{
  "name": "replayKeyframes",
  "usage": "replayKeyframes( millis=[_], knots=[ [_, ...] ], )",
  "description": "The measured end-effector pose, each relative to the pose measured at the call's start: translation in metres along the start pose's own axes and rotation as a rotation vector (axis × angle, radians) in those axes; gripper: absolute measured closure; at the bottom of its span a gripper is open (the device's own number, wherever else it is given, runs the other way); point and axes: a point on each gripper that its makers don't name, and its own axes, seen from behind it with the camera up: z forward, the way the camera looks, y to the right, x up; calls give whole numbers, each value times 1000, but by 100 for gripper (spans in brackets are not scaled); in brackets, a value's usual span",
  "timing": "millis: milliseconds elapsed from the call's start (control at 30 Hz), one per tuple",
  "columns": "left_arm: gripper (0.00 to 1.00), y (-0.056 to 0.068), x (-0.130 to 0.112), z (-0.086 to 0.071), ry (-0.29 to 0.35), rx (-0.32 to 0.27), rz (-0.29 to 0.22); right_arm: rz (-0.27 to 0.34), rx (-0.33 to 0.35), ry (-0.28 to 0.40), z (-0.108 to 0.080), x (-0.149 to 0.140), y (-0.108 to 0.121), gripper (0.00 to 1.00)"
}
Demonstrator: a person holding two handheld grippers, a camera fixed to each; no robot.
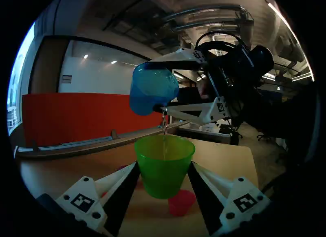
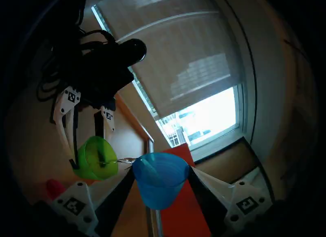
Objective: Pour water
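Left claw (image 1: 163,164) clamped on green cup (image 1: 164,178), lower ctr, left gripper view. Right claw (image 2: 161,171) clamped on blue cup (image 1: 153,88), tilted, upper ctr above it; thin water stream (image 1: 164,129) from lip into green cup.

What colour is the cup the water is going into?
Green. The green cup shows best in the left gripper view.

The blue cup (image 1: 153,88) and the bright green cup (image 1: 164,176) are translucent. The small cup (image 1: 181,202) is pink and the table (image 1: 222,153) pale tan. Left tongs (image 1: 164,165) and right tongs (image 2: 161,171) are white with black inner faces and carry black-and-white square markers (image 1: 83,202). The wall panel (image 1: 81,116) is red-orange.
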Motion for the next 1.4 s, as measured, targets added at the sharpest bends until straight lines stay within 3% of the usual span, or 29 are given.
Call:
replayKeyframes(
  millis=[1400],
  knots=[
    [19, 2, -2, 1, -1, 0, 6, -107, -22, 1, -2, 2, 9, 7]
  ],
)
